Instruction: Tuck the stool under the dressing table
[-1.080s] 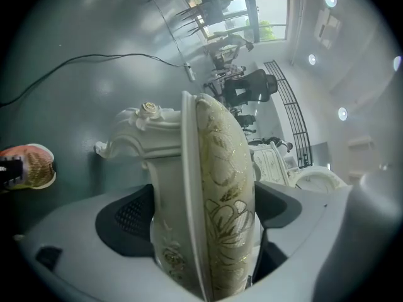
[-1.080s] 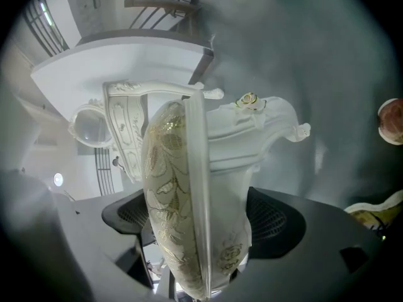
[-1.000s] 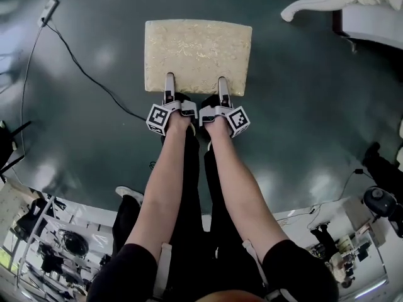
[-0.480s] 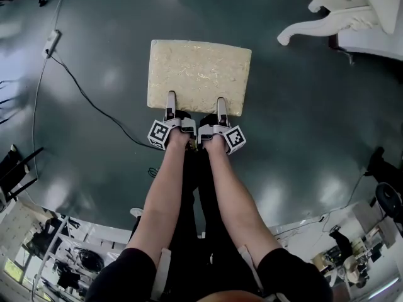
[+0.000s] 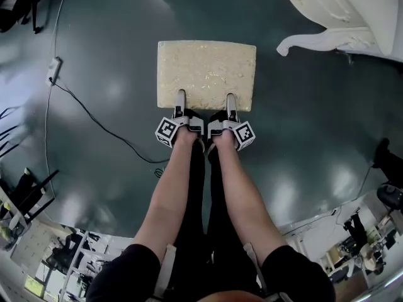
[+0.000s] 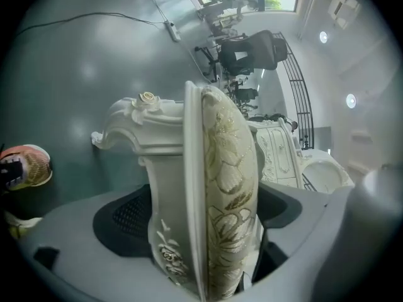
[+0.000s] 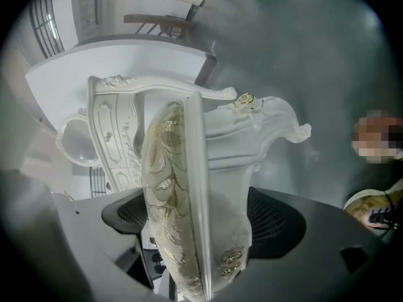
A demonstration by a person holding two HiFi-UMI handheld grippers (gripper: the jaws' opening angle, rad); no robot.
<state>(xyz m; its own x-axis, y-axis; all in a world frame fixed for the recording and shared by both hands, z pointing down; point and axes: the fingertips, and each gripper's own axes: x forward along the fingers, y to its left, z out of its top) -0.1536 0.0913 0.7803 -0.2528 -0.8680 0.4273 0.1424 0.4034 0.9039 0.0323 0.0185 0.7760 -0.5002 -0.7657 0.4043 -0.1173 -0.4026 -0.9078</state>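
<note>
While stool [image 5: 206, 74] sits apart from dressing table [image 5: 350, 12] | left tongs [image 5: 181, 99], right tongs [image 5: 230, 100] seemingly clamp seat edge

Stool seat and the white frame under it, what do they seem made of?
On the rectangular stool, the cream cushion looks like brocade fabric: gold floral weave. The white carved frame is glossy, probably painted wood or resin.

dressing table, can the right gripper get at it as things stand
Probably not yet: the right gripper is shut on the stool's near edge, and the dressing table stands off past the stool's far right corner, with open floor between.
</note>
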